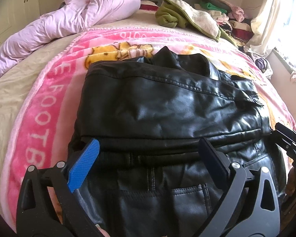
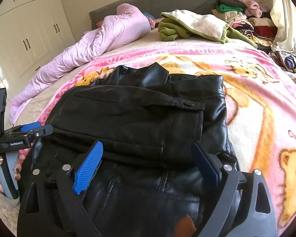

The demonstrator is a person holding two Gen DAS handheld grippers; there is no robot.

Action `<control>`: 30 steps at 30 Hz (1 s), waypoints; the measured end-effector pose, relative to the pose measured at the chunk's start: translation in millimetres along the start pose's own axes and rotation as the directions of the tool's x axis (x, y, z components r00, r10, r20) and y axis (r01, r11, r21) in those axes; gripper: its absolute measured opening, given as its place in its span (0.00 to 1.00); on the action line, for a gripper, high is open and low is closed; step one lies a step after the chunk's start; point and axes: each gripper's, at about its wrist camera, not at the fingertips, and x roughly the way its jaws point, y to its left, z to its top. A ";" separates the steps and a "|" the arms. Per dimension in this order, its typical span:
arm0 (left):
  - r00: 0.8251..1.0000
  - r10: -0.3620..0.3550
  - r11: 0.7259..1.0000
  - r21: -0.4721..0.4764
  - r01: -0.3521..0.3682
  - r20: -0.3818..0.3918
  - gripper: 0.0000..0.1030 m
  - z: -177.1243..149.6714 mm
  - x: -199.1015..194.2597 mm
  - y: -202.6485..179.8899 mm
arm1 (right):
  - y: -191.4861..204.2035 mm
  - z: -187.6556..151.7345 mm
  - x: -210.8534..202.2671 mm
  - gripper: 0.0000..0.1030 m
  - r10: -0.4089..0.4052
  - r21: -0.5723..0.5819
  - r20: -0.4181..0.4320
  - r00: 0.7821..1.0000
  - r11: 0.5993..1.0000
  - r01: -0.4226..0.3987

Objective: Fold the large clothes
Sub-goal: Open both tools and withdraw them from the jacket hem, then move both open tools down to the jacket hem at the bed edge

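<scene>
The black jacket lies on the pink blanket on the bed, its sleeves already folded across the body. Both grippers, left and right, hover released over the near hem. Pinch that hem at both corners together, lift evenly, and carry it toward the collar.

Home bedroom: bed with grey headboard, pink cartoon blanket, pink duvet, cream wardrobes, clothes pile.
</scene>
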 end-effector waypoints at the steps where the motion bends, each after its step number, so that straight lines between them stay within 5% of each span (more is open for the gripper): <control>1: 1.000 -0.001 1.000 0.002 0.001 0.003 0.91 -0.3 -0.9 -0.4 | 1.1 -0.5 -2.1 0.88 0.001 -0.001 0.003 1.000 1.000 -0.001; 30: 0.993 0.005 1.000 0.013 -0.006 0.118 0.91 -33.2 -74.4 -23.6 | 25.3 -18.4 -76.3 0.94 0.013 -0.051 0.098 0.995 0.999 -0.008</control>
